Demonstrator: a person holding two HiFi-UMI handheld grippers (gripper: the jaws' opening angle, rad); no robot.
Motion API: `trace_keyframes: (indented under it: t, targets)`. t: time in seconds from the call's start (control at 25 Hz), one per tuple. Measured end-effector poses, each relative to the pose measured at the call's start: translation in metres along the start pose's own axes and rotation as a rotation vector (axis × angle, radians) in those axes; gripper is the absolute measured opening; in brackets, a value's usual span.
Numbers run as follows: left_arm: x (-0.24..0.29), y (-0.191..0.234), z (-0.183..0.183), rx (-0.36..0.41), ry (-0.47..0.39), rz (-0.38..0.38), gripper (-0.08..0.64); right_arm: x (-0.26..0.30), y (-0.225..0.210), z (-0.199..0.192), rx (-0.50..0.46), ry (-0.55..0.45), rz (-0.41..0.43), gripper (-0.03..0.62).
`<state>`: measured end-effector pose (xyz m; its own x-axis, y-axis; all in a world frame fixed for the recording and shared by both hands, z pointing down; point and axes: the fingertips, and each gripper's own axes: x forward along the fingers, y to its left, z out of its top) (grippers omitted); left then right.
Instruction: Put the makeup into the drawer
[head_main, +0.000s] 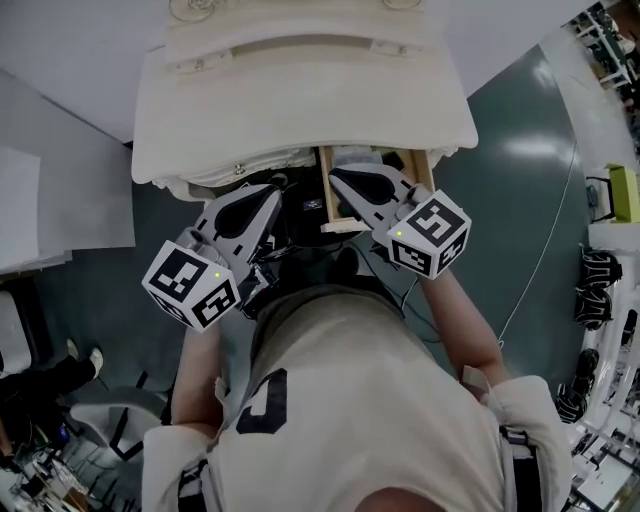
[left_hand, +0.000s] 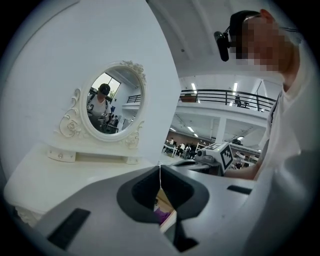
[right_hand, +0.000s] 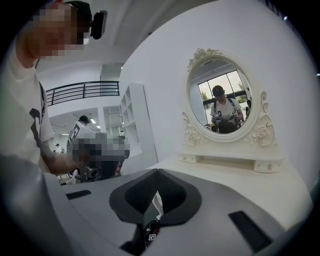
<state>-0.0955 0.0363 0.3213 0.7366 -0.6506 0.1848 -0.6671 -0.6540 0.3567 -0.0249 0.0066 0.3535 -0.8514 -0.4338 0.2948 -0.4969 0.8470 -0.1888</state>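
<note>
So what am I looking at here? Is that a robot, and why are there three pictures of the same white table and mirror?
There is no robot arm here. A person stands at a white dressing table with a tool in each hand. Each tool has two jaws and carries a cube with square markers.

The head view comes from a camera on the person's head, looking steeply down. It shows the left hand-held gripper and the right hand-held gripper.

The other two pictures come from cameras riding on the grippers. They look along the jaws towards the oval mirror.

On the tabletop I see only that mirror. Beneath it a wooden drawer stands open; what lies inside is too dark to name. Both pairs of jaws are together and hold nothing.
</note>
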Motion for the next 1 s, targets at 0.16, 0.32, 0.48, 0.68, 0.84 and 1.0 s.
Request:
trace_keyframes:
  t: [0.16, 0.32, 0.48, 0.68, 0.84, 1.0]
  targets:
    - [-0.014, 0.0, -0.004, 0.008, 0.001, -0.053, 0.058, 0.003, 0.018, 0.001, 0.008, -0.008, -0.024, 0.028]
    - [-0.014, -0.011, -0.016, -0.022, 0.021, -0.127, 0.058, -0.003, 0.033, -0.004, 0.039, -0.01, -0.048, 0.028]
    - [-0.001, -0.034, -0.021, -0.029, 0.042, -0.214, 0.058, -0.017, 0.039, -0.007, 0.053, -0.015, -0.077, 0.028]
    - [0.01, -0.056, -0.012, 0.019, 0.02, -0.225, 0.058, -0.035, 0.033, -0.007, 0.047, -0.038, -0.095, 0.028]
    - [0.02, -0.062, -0.003, 0.037, 0.012, -0.184, 0.058, -0.041, 0.025, -0.001, 0.047, -0.075, -0.071, 0.028]
    - [0.028, -0.07, -0.009, 0.025, 0.018, -0.18, 0.058, -0.045, 0.026, 0.002, 0.063, -0.104, -0.032, 0.026]
